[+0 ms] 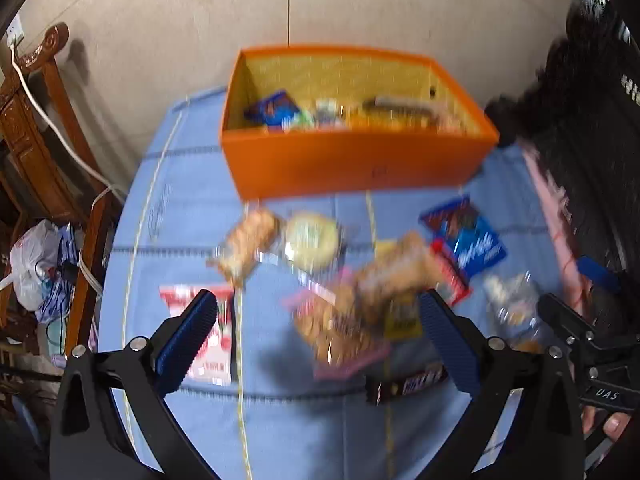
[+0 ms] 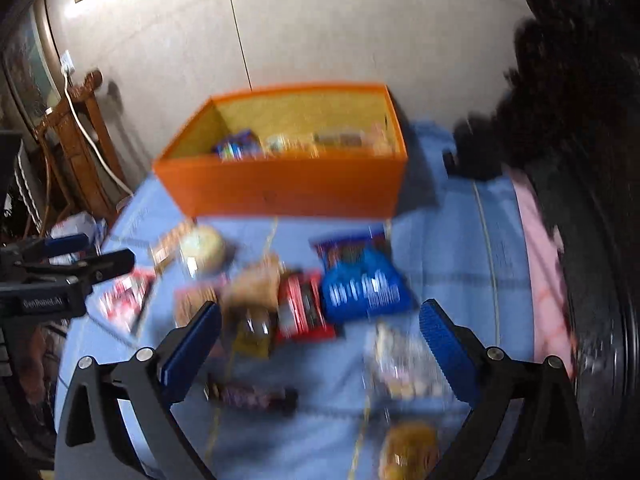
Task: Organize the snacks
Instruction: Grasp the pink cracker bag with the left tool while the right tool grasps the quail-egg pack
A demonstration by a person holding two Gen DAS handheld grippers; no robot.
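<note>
Here, both claws, left (image 1: 318, 312) and right (image 2: 320, 322), gape empty above roughly ten blurred snacks (image 1: 384, 280); ahead, one orange box (image 1: 352, 160) holds several packets (image 1: 276, 110).

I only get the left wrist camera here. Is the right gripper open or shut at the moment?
Observer: Open. The right gripper has its jaws wide and grips nothing.
Operator: What lies in front of it?
Observer: A clear packet lies on the blue cloth, by its right finger.
Operator: Anything nearer than that?
Observer: A yellow-orange packet, blurred, at the bottom edge of the right wrist view.
</note>
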